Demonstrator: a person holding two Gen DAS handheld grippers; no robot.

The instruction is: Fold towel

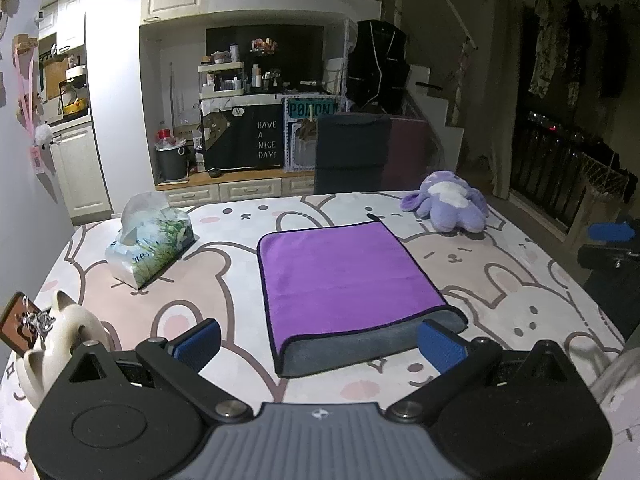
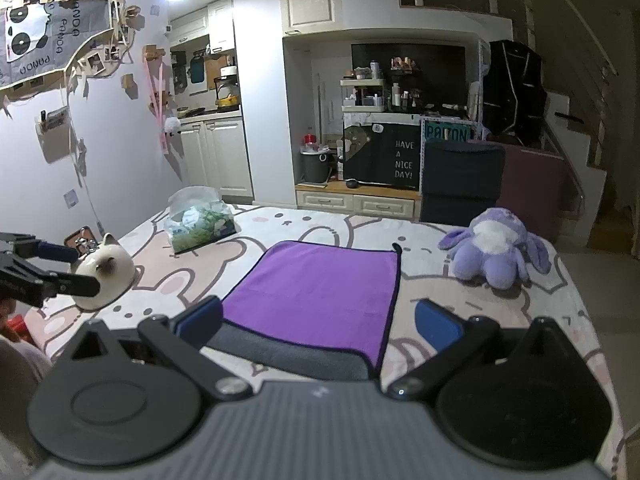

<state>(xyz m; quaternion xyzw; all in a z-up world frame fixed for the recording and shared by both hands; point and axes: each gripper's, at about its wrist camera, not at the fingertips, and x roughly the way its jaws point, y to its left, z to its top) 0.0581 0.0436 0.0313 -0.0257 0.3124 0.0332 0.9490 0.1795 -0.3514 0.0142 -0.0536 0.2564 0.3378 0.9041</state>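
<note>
Purple microfibre with a grey underside — the towel (image 1: 344, 284) lies flat in the middle of the desk (image 1: 500, 280), on the rabbit-print cloth, already doubled once by the look of it: a grey band of the lower layer shows along the near edge, and the purple top layer stops a little short of it. Both grippers hover above the near edge with nothing in them; the left gripper (image 1: 318, 344) has its jaws spread wide, and the right gripper (image 2: 318, 326) likewise, its blue pads straddling the near right corner from above.

Judging from this, the next fold runs either near-to-far or side-to-side. To do it cleanly, each gripper should come down on a near corner and pinch both layers together — catching only the purple layer would peel the fold open. Lift just enough to clear the cloth, carry both corners at the same pace, and lay them flush on the far black-trimmed edge.

A tissue pack (image 1: 150, 246) and a ceramic cat (image 2: 106, 276) stand to the left, a plush toy (image 2: 496, 248) to the right, all well apart from the towel.
</note>
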